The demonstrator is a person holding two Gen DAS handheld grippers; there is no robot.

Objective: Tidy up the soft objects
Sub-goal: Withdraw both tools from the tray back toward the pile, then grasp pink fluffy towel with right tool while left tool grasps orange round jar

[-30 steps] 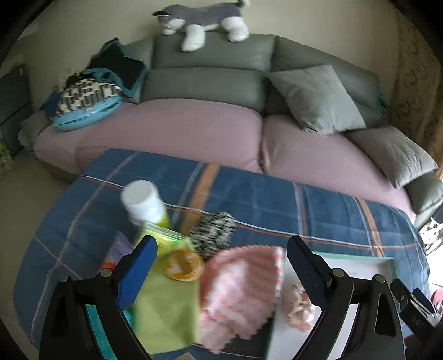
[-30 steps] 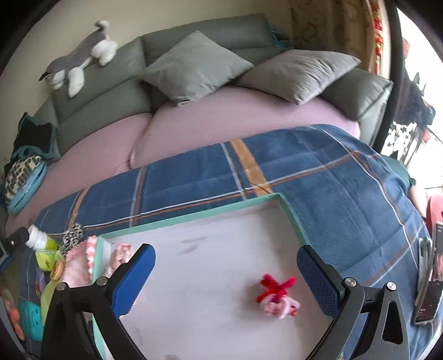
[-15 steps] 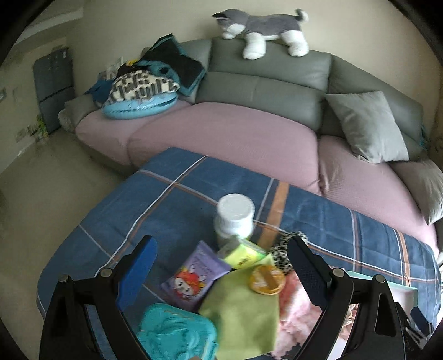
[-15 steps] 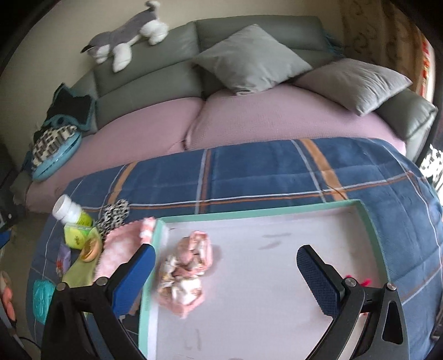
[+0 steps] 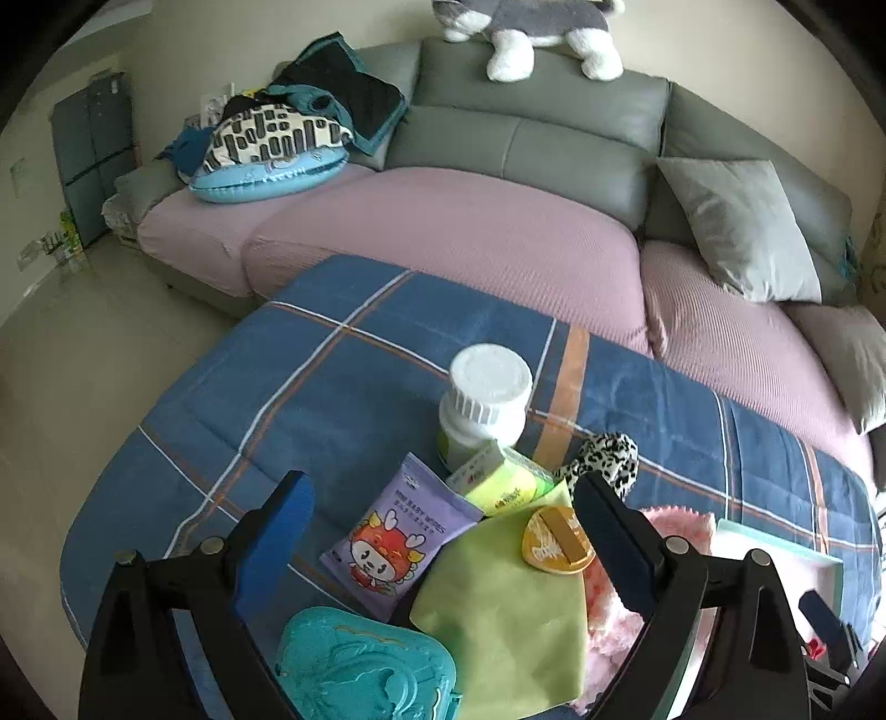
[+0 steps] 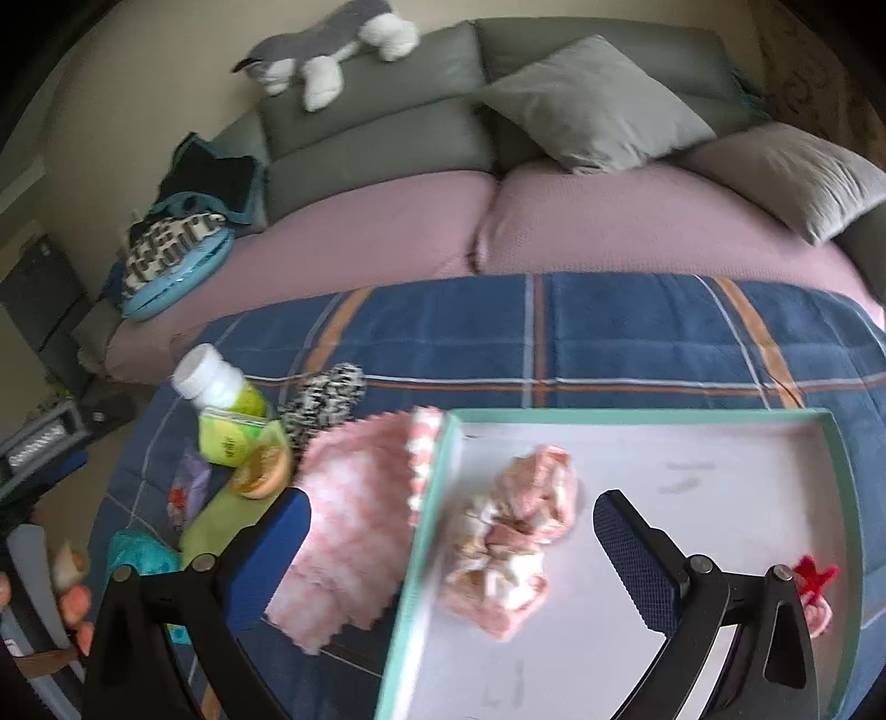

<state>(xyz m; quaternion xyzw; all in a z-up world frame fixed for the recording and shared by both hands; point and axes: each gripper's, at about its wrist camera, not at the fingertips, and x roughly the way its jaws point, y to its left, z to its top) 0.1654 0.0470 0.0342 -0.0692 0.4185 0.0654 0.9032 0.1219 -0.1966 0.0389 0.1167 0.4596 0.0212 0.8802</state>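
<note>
My left gripper (image 5: 443, 537) is open above a pile on the blue plaid blanket: a green cloth (image 5: 504, 609), a leopard-print scrunchie (image 5: 603, 459) and a pink checked cloth (image 5: 664, 531). Nothing sits between its fingers. The right gripper (image 6: 454, 543) is open over the left part of the mint-rimmed tray (image 6: 637, 415). Crumpled pink scrunchies (image 6: 515, 531) lie in the tray under it. The pink checked cloth (image 6: 354, 498) lies against the tray's left rim. A small red and pink item (image 6: 814, 576) rests at the tray's right side. The leopard-print scrunchie (image 6: 326, 399) lies behind the cloth.
A white-capped bottle (image 5: 487, 399), a yellow-green box (image 5: 498, 476), a purple wipes packet (image 5: 401, 537), an orange disc (image 5: 556, 540) and a teal case (image 5: 365, 664) crowd the pile. A sofa with grey cushions (image 6: 592, 105) and a plush dog (image 5: 531, 22) stands behind. A hand (image 6: 72, 598) shows at left.
Both views swung left. The left gripper drew back over the pile's left side; the right gripper moved from the red item to the pink scrunchies. Both stayed open.
</note>
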